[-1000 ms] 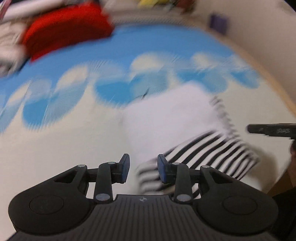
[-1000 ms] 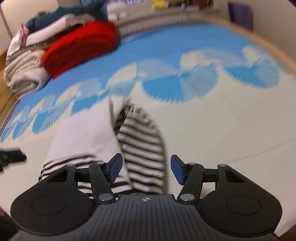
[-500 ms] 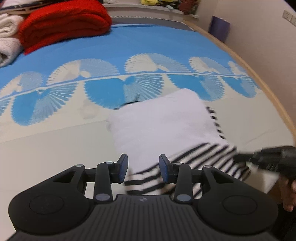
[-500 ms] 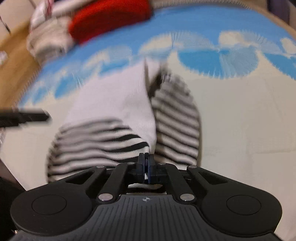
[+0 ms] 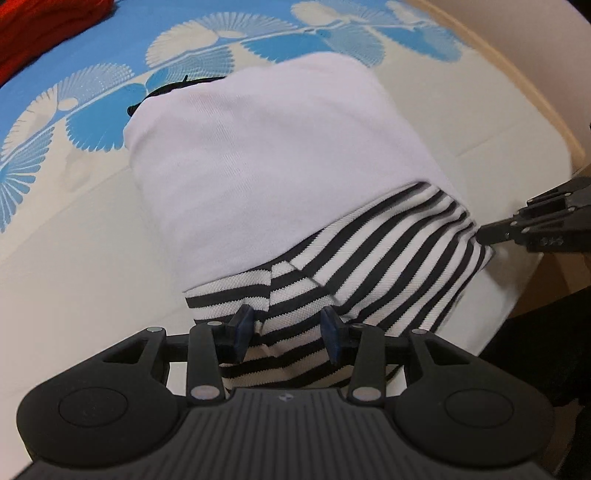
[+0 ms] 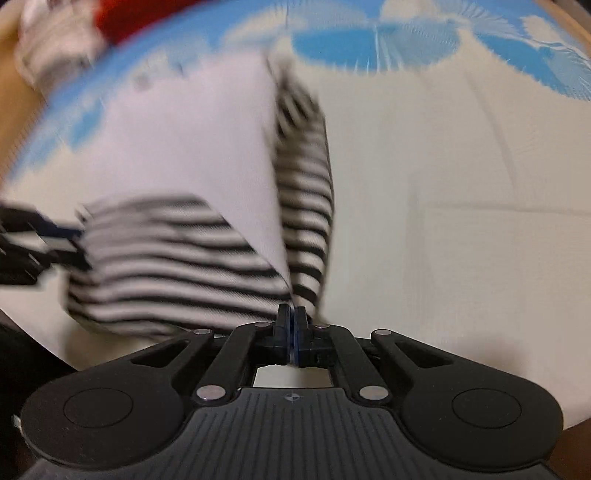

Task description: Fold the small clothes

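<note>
Cream bedding [image 5: 74, 266] with blue fan prints carries the garment [image 5: 266, 155], white with a black-striped hem. Over that hem hangs the left gripper [image 5: 288, 328], jaws just widening, stripes between them unpinched. At the hem's other corner the right gripper [image 6: 291, 325] is clamped on cloth.

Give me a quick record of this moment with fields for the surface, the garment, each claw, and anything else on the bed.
surface: bed cover, cream with blue fan print
garment: white top with black-striped sleeves, partly folded, sleeves tucked across the near end
left claw: jaws apart and just been opening, striped fabric between the pads, not pinched
right claw: shut at the near striped edge; whether it pinches cloth is not clear
other items: red folded fabric at the far corner
</note>
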Demonstrator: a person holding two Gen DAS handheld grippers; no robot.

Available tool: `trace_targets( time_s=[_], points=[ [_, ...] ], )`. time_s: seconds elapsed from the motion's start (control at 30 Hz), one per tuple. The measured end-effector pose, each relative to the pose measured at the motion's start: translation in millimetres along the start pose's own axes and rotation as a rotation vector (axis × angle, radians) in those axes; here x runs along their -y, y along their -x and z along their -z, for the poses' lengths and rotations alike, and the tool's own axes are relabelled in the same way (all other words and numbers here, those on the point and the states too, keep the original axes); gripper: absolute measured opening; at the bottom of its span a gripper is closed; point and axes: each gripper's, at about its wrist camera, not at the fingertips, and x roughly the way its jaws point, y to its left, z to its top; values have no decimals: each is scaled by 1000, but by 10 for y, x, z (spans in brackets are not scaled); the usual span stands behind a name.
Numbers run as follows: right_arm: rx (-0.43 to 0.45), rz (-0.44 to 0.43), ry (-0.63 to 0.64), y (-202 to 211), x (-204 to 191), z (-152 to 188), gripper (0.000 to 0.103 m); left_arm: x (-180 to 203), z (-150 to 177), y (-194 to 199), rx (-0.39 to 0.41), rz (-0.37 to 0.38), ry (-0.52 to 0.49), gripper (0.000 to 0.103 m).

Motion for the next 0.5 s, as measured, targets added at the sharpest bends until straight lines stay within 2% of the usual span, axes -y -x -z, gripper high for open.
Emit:
trace_targets(
  time_s=[0.07,0.13,0.2,0.27,0.33,0.4,0.5],
  points=[
    [-58,105,43,-174,-105,-33,0,-39,3,-1,-2,0,17,45],
    [-44,113,35,-185,-136,-93,0,-112,-4,60,7,35,41,45],
    [44,135,-8,-51,-118,-167,0,-230,-16,162,29,75,78,45],
    [207,160,-87,197,-36,-236,3,-379,-38,305,89,95,126,54],
    [336,122,-186,394,84,-267,17,-549,-50,394,142,96,193,58],
    [406,49,-272,482,166,-312,44,-739,-69,393,171,81,285,58],
    [434,-35,-311,416,139,-462,47,-941,-100,344,188,51,392,58]
  ],
)
